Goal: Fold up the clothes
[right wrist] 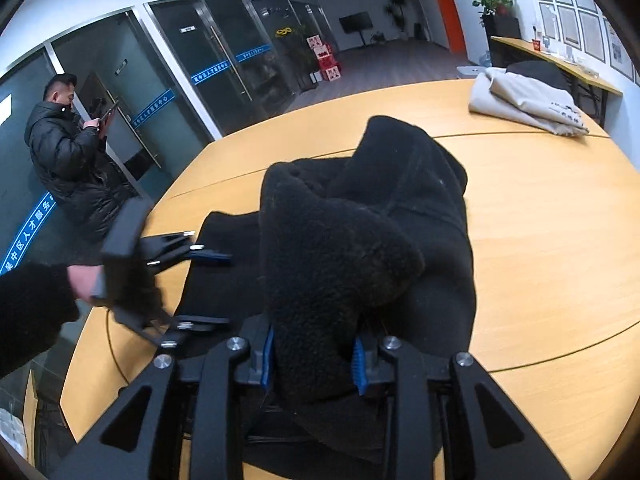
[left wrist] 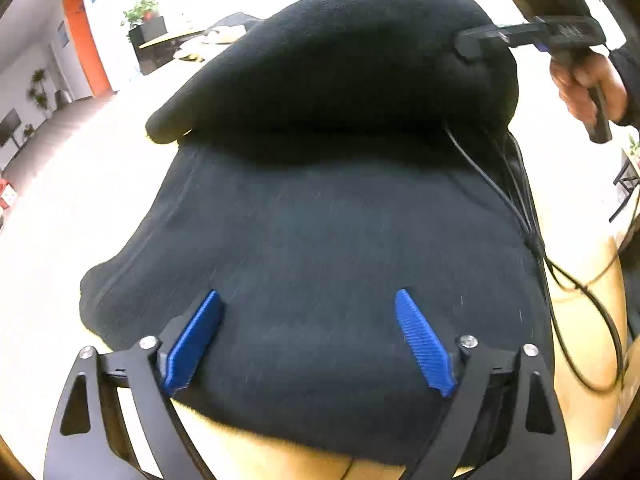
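Black fleece garment [left wrist: 320, 240] lies spread on the pale wooden worktop [right wrist: 540, 240], its near hem close to the worktop's near edge. One end is lifted and doubled back over the flat part.

Left gripper [left wrist: 310, 344]: blue ribbed fingers [left wrist: 192, 344] stand wide apart above the flat fleece, nothing pressed between them.

Right gripper [right wrist: 314, 360]: fingers [right wrist: 359, 364] closed on a thick bunch of the garment, holding it raised clear of the worktop. A hand [left wrist: 584, 84] holds this gripper at its handle.

Black cables [left wrist: 560, 280] trail along the garment's right side.

A folded light grey garment [right wrist: 524, 104] rests near the worktop's far right corner. A person in a dark puffer jacket [right wrist: 68, 152] stands beyond the far left edge, by the glass doors [right wrist: 180, 80].
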Demonstrator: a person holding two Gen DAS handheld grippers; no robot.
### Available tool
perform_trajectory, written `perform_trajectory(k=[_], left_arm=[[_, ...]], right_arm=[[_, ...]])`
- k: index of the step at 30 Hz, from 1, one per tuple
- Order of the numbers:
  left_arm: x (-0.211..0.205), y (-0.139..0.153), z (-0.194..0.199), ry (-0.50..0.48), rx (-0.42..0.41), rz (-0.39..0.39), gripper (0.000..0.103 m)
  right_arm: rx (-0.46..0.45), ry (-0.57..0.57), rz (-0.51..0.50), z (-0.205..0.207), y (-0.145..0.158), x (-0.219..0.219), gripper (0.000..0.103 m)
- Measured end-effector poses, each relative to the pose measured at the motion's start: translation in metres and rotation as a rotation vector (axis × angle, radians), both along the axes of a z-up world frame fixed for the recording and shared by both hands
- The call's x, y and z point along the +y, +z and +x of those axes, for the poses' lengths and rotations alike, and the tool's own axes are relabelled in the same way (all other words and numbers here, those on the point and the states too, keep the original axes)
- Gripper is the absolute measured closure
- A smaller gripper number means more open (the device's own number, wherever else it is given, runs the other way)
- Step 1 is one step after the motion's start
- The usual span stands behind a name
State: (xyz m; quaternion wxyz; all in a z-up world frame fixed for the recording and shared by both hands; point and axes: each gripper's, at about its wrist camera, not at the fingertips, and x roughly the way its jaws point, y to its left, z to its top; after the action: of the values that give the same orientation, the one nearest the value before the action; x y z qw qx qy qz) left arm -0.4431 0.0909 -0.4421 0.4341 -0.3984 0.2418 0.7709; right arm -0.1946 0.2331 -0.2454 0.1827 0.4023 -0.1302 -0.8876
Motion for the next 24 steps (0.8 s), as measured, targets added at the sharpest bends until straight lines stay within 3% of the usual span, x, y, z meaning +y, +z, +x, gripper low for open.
perform_trajectory(k=[4,8,11,14,20,24], left_arm=[[0.000,-0.009,-0.007,-0.024,0.004,-0.012,0.012],[0.011,-0.020,-0.020,-0.025,-0.007,0.001,0.009],[0.017,-0.025,-0.027,-0.019,-0.007,0.013,0.009],[0.020,-0.028,-0.032,-0.005,-0.004,0.016,0.009],[0.004,-0.014,-0.024,0.037,0.043,-0.027,0.013],[-0.049,0.019,-0.006,0.054,0.080,-0.112,0.015]], right_arm=[[0.061,0.022,-0.035,-0.021,0.027,-0.009,0.074],[0.197,0.279,0.014,-0.030,0.073,-0.073,0.074],[0.147,0.406,0.117,-0.026,0.049,-0.123,0.073],[0.056,0.439,0.152,-0.024,0.010,-0.146,0.073],[0.109,0.514,0.229,-0.036,-0.007,-0.157,0.073],[0.150,0.580,0.304,-0.033,-0.016,-0.170,0.073]])
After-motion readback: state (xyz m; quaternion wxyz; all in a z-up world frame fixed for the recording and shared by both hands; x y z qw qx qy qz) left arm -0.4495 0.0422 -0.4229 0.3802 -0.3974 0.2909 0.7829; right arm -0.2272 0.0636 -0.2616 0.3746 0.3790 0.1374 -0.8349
